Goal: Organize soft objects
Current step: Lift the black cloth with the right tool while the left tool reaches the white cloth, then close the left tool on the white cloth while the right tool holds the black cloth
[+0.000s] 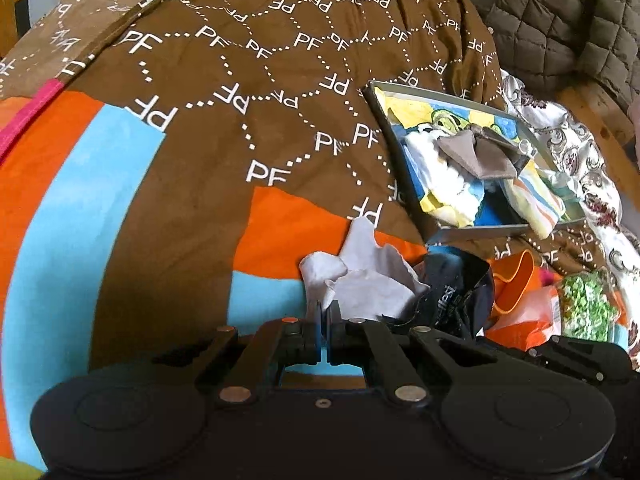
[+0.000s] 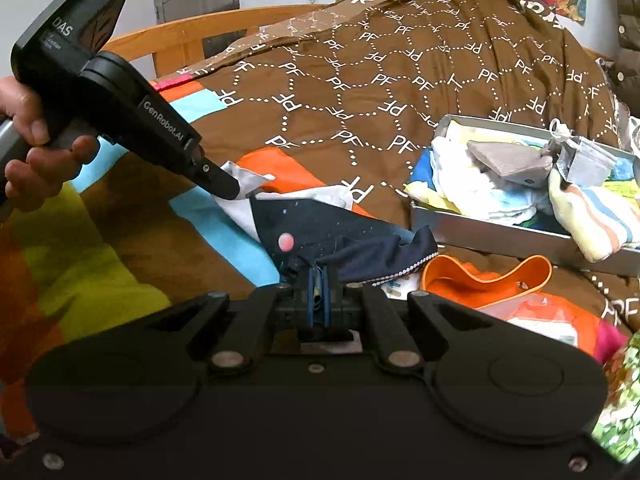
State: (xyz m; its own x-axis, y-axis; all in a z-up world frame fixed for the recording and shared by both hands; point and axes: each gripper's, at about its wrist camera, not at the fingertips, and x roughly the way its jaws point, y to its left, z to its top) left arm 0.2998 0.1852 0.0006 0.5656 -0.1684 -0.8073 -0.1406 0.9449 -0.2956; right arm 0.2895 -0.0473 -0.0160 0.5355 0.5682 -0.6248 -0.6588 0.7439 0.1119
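Note:
My left gripper (image 1: 323, 308) is shut on a crumpled pale grey cloth (image 1: 360, 276) low over the bed. In the right wrist view a hand holds the left gripper (image 2: 228, 188), which pinches that pale cloth (image 2: 248, 176) at its left end. The pale cloth runs into a navy cloth (image 2: 332, 232) with a pink dot, and my right gripper (image 2: 320, 276) is shut on the navy cloth's near edge. Whether they are one piece I cannot tell. Navy fabric (image 1: 452, 292) lies right of the grey cloth in the left wrist view.
A metal tray (image 2: 480, 228) on the brown "PF" bedspread (image 2: 360, 92) holds several folded cloths, with a striped towel (image 2: 592, 216) over its rim. An orange bib-like item (image 2: 484, 276) lies in front of it. A quilted jacket (image 1: 560, 12) sits at the far right.

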